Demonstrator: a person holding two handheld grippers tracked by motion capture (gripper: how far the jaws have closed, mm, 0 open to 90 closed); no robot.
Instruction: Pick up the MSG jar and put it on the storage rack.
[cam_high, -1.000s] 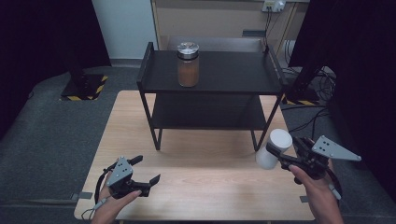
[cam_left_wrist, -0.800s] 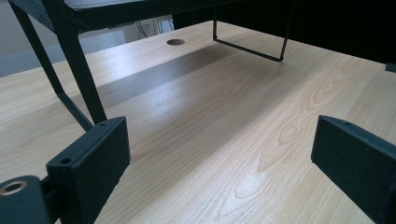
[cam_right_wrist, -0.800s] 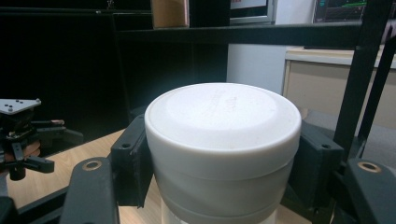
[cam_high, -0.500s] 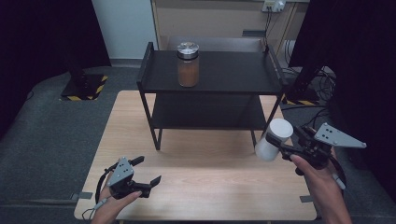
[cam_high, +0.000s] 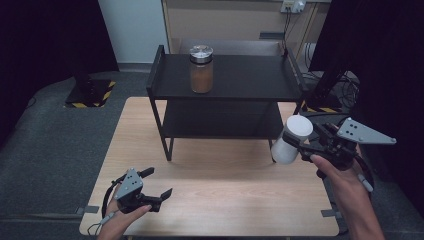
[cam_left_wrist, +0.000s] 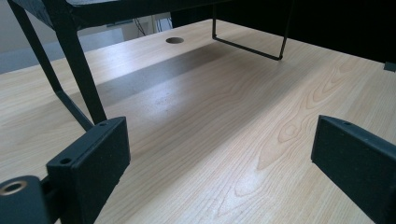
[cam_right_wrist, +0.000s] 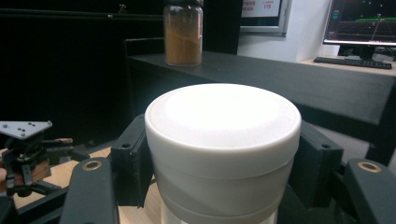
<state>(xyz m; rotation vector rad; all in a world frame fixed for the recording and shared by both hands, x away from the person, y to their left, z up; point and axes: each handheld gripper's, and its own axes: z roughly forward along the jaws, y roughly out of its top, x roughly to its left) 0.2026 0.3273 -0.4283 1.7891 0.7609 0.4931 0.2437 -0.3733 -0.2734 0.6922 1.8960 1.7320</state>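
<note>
The right tool (cam_high: 306, 143) grips a white jar (cam_high: 291, 139), jaws clamped on both sides just below its white lid, per the right gripper view (cam_right_wrist: 223, 154). Jar is tilted, lid end up and toward the black shelf rack (cam_high: 227, 90), body off the bench (cam_high: 220, 200), just in front of the rack's front right leg, approx level w/ the lower shelf. On the rack's top shelf, left of centre, stands a glass jar of brown powder (cam_high: 201, 69) w/ a metal lid, upright, well apart from the white jar. The left tool (cam_high: 159, 183) sits low over the bench well in front of the rack's front left leg, jaws wide apart w/ nothing between them; the left gripper view shows bare wood between its two black pads (cam_left_wrist: 93, 158) and the rack's leg (cam_left_wrist: 77, 70) beyond.
</note>
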